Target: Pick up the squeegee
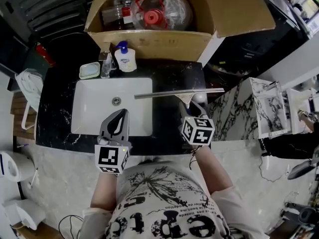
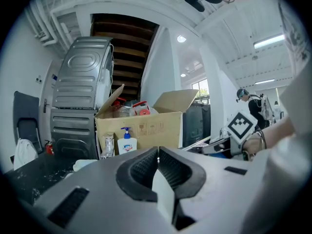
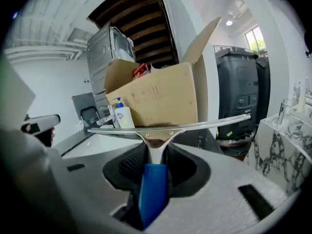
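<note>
Holding gripper: the squeegee (image 1: 169, 93) is pinched by its blue handle (image 3: 153, 186) between the jaws of the right gripper (image 1: 188, 105), whose pads are pressed on the handle's two sides.
Squeegee head: a long, thin bar of shiny metal is set crosswise to the handle and is joined to it by a tapered metal neck with two small screws.
Squeegee place: the tool is held clear of the black marbled countertop (image 1: 169, 73) with its bar about level. One end is over the right part of the white sink (image 1: 94, 108), and the other is carried past the counter's right edge.
Left gripper (image 1: 121, 112): its jaws are pressed together with nothing between them, and it is held over the sink's near rim.
Backdrop: an open cardboard box (image 1: 164, 44) is seen behind the sink, with a pump bottle of hand soap (image 1: 124, 58) and a soap dish (image 1: 89, 70) in front of it.
</note>
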A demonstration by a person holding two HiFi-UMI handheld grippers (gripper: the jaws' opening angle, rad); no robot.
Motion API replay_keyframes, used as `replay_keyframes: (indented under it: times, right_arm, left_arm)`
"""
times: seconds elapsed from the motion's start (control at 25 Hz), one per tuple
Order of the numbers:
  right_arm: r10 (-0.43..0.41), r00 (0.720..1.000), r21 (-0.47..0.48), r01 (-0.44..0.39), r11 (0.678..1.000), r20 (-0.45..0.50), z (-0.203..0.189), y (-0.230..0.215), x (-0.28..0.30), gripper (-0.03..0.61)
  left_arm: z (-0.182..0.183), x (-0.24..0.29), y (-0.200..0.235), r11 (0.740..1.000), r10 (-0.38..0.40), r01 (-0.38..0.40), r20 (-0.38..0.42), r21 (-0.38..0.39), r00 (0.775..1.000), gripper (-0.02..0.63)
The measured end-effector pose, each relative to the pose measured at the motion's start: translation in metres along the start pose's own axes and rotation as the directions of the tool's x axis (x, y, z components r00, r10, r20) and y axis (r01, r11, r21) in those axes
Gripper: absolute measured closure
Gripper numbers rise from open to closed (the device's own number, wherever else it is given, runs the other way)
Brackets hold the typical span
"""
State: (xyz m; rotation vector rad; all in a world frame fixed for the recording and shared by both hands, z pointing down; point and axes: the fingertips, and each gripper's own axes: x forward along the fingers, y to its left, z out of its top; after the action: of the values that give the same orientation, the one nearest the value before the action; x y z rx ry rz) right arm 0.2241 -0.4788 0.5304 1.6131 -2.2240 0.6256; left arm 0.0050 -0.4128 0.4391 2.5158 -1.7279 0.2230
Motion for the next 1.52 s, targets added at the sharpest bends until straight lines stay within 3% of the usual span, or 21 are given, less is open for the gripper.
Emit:
replay_keyframes:
  times: [0.2,0.56,0.72,1.0,1.52]
  right_arm:
    - [0.027,0.982,-0.046,-0.019,0.999,0.189,0.051,0.013,-0.034,0.454]
    - [0.074,0.899,-0.177,0.004,0.984,0.432,0.115,0.038,-0.094,0.454]
    - [0.071,0.887,-0.174,0.011,0.985,0.456,0.117,0.042,-0.099,0.454]
    - [0.042,0.904,-0.172,0.036,0.984,0.426,0.11,0.035,-0.092,0.459]
    - [0.042,0.91,-0.161,0.028,0.987,0.412,0.105,0.039,-0.092,0.46]
  left_arm:
    - [0.02,-0.002,0.013,0.999,0.028,-0.028,0.041,0.018,0.999,0.601]
    - [0.061,-0.006,0.013,0.998,0.026,-0.032,0.112,0.051,0.993,0.601]
    - [0.072,-0.005,0.016,0.997,0.031,-0.04,0.136,0.061,0.99,0.601]
    - [0.069,-0.005,0.021,0.997,0.042,-0.049,0.13,0.052,0.991,0.601]
    - [0.069,-0.006,0.017,0.998,0.032,-0.04,0.124,0.057,0.992,0.601]
